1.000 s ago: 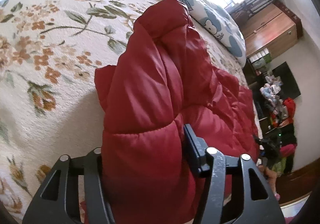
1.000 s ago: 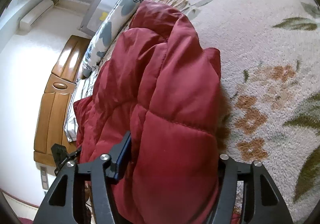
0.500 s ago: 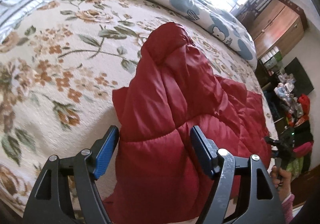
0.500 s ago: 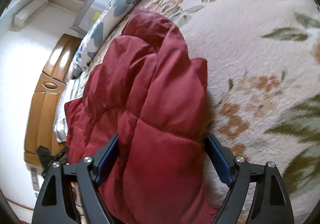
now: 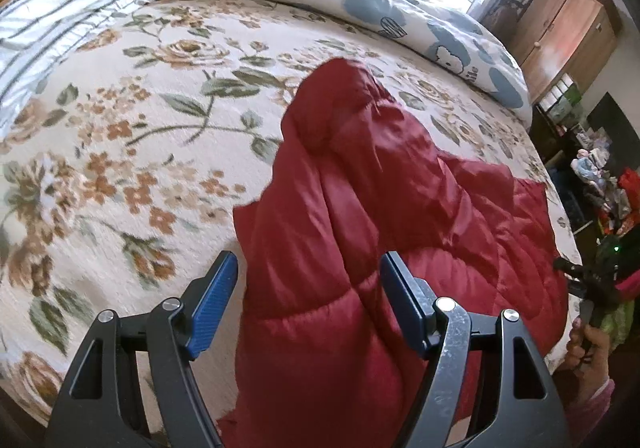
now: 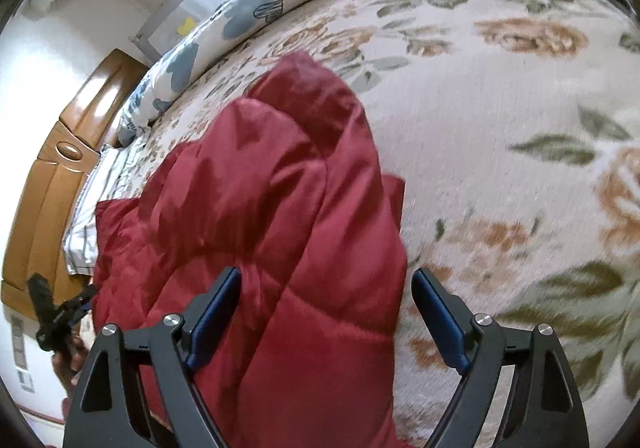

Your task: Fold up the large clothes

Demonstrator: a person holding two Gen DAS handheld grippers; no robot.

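So the red puffer jacket (image 5: 360, 208) is lying folded on the bed, a shiny quilted thing with stitched puffy panels and lots of soft creases. It's bunched into a rounded hump at the far end and spreads flatter toward the near edge of the mattress. Under it is the floral bedspread (image 5: 120, 128), cream with a nubby, towel-like texture, printed with tan roses and green leaves.

The left gripper (image 5: 308, 304) has its jaws spread wide apart, blue ribbed pads (image 5: 212, 308) facing each other. The jacket's near left corner shows between them, but neither pad presses into it. Same deal for the right gripper (image 6: 326, 314): jaws apart, black angular arms with silver bolts, the jacket's near right edge (image 6: 304, 288) in the gap with nothing clamped.

At the far side of the bed runs a plump rolled duvet (image 5: 360, 0), white with blue blobs and little cartoon sheep. A striped grey-white pillow (image 5: 44, 28) sits at far left, against a glossy wooden headboard (image 6: 44, 208) with curved panels.
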